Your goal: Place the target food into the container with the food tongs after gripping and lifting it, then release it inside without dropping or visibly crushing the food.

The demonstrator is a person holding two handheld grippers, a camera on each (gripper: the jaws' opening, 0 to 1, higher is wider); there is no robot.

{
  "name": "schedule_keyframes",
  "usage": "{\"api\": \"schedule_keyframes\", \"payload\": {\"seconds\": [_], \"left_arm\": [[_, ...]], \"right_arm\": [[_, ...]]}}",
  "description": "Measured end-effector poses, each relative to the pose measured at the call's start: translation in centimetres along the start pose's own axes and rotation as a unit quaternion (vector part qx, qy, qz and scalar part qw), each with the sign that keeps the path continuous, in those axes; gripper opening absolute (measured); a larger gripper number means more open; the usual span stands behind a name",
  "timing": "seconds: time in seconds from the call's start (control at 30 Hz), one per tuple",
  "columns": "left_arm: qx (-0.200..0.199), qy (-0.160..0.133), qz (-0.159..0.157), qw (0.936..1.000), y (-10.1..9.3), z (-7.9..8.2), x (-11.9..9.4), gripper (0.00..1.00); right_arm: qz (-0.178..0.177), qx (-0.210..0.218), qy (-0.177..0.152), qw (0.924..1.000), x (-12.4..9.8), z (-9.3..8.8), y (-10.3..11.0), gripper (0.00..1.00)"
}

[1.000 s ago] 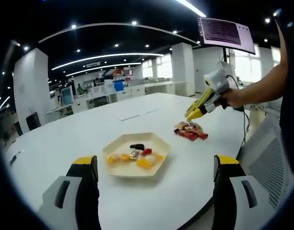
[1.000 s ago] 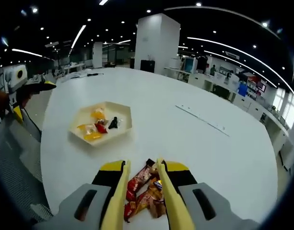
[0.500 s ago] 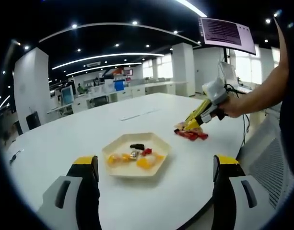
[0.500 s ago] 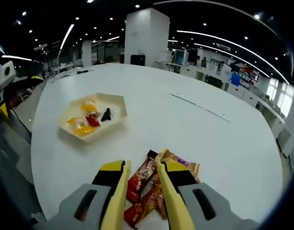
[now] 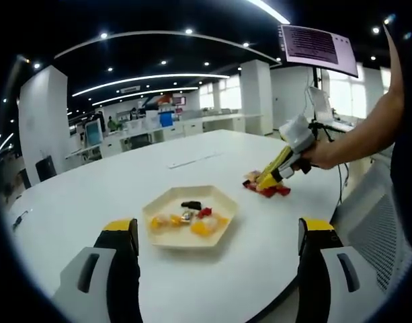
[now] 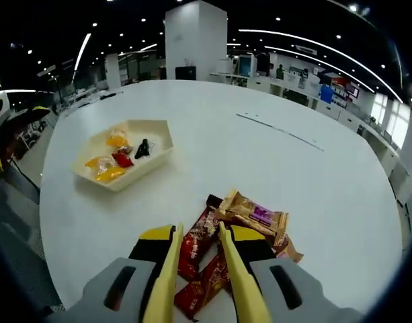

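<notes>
A pale hexagonal tray (image 5: 185, 241) with several wrapped candies (image 5: 192, 219) sits mid-table, in front of my left gripper (image 5: 218, 227), whose jaws stand wide open and empty. To the right, a hand holds my right gripper (image 5: 267, 180) tips-down on a pile of snack packets (image 5: 269, 189). In the right gripper view, that gripper (image 6: 199, 232) has its yellow tongs down with a narrow gap, straddling a red packet (image 6: 196, 243) that lies on the table. A gold packet with a purple label (image 6: 253, 215) lies just to the right. The tray (image 6: 144, 167) is further off to the left.
The white round table (image 5: 125, 182) has its near edge just beyond my left jaws. A person's arm (image 5: 360, 131) reaches in from the right. A monitor (image 5: 316, 47) hangs at upper right, and a grey mesh surface (image 5: 370, 208) stands beside the table.
My right gripper has come down from above the table onto the snack pile. In its view the packets have drawn closer and a red one now lies between the tongs. The left gripper is unchanged.
</notes>
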State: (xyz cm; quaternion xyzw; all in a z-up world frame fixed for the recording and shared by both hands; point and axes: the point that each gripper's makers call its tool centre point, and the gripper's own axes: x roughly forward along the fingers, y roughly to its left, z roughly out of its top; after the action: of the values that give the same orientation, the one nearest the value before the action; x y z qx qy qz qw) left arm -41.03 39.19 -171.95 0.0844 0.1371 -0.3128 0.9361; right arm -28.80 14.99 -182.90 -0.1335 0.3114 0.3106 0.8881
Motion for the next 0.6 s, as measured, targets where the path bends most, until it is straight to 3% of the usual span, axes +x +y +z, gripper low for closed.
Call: {"api": "schedule_keyframes", "payload": {"seconds": [0.07, 0.2, 0.3, 0.6], "left_arm": [[-0.001, 0.0, -0.001, 1.0, 0.0, 0.0, 0.0, 0.94], [-0.001, 0.002, -0.001, 1.0, -0.1, -0.1, 0.0, 0.94], [-0.001, 0.002, -0.001, 1.0, -0.1, -0.1, 0.0, 0.94], [0.0, 0.004, -0.003, 1.0, -0.1, -0.2, 0.1, 0.93]], "right_arm": [[0.008, -0.009, 0.002, 0.9999, 0.0, 0.1, 0.0, 0.29], [0.071, -0.034, 0.0, 0.9969, -0.2, 0.1, 1.5, 0.28], [0.055, -0.041, 0.007, 0.9976, -0.5, 0.0, 1.0, 0.29], [0.038, -0.012, 0.009, 0.9992, -0.2, 0.4, 1.6, 0.3]]}}
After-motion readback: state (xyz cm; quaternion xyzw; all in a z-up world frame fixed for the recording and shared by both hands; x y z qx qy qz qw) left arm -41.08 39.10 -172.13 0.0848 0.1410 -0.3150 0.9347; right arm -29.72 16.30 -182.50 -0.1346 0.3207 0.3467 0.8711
